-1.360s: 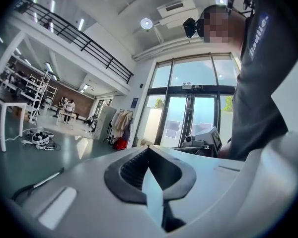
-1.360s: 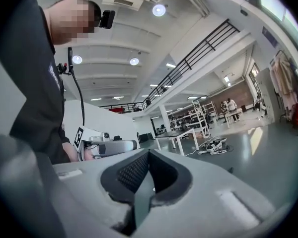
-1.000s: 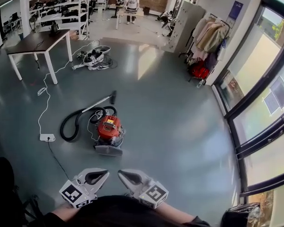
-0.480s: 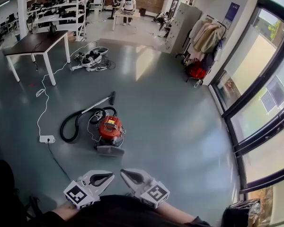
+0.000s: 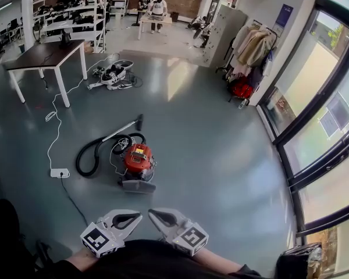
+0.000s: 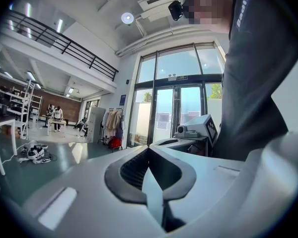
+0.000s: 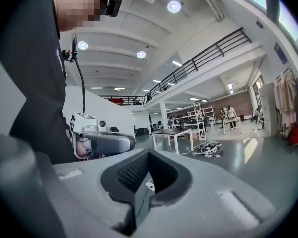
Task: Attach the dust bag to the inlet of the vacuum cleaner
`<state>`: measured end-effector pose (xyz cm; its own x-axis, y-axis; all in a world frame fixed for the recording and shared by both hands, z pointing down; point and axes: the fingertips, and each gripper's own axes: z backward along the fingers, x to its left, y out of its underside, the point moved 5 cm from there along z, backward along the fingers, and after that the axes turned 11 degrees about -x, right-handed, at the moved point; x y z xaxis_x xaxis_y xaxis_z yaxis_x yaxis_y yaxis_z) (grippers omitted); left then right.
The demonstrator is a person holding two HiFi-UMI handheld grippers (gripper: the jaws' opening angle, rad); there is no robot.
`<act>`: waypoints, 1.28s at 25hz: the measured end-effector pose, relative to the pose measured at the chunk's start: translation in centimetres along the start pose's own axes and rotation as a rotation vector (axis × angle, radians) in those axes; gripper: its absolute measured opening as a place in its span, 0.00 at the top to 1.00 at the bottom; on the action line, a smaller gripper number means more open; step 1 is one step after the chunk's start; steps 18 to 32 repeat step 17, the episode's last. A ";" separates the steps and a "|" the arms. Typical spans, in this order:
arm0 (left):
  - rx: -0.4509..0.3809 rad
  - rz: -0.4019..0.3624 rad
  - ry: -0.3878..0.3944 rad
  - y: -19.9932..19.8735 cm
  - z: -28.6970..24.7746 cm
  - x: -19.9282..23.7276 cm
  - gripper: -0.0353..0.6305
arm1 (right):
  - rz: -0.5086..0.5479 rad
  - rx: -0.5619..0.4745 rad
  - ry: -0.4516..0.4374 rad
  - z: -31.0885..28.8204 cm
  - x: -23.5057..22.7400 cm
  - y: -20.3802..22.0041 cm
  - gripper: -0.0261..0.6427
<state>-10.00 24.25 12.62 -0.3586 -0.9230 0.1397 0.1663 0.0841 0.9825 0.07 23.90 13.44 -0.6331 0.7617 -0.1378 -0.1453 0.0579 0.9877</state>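
One grey floor (image 5: 221,156) carries everything seen in the head view. A dark-topped table (image 5: 41,54) stands at the far left. The vacuum cleaner (image 5: 138,158), orange-bodied, lies on the floor near the centre with its long axis running near to far. A grey part at its near end faces the person. The black hose (image 5: 79,156) leaves the far end, loops out to the left and joins a wand (image 5: 121,129) that points far and right.

The left gripper (image 5: 139,216) and right gripper (image 5: 151,213) are held at the near edge, close to the person's body. Their tips angle toward each other and almost meet. Each gripper view shows its jaws clenched together with nothing between them. The vacuum cleaner lies well apart from the fingertips, on their far side. A white power strip (image 5: 59,172) lies on the floor just left of the hose loop.
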 end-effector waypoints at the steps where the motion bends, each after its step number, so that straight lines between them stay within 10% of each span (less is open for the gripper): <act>1: 0.001 -0.002 0.002 0.1 0.0 0.0 0.93 | 0.000 0.003 0.000 0.0 0.0 0.1 0.97; 32: 0.014 -0.001 0.006 0.8 -0.1 -0.1 0.93 | 0.000 0.023 0.008 0.4 0.0 1.3 0.97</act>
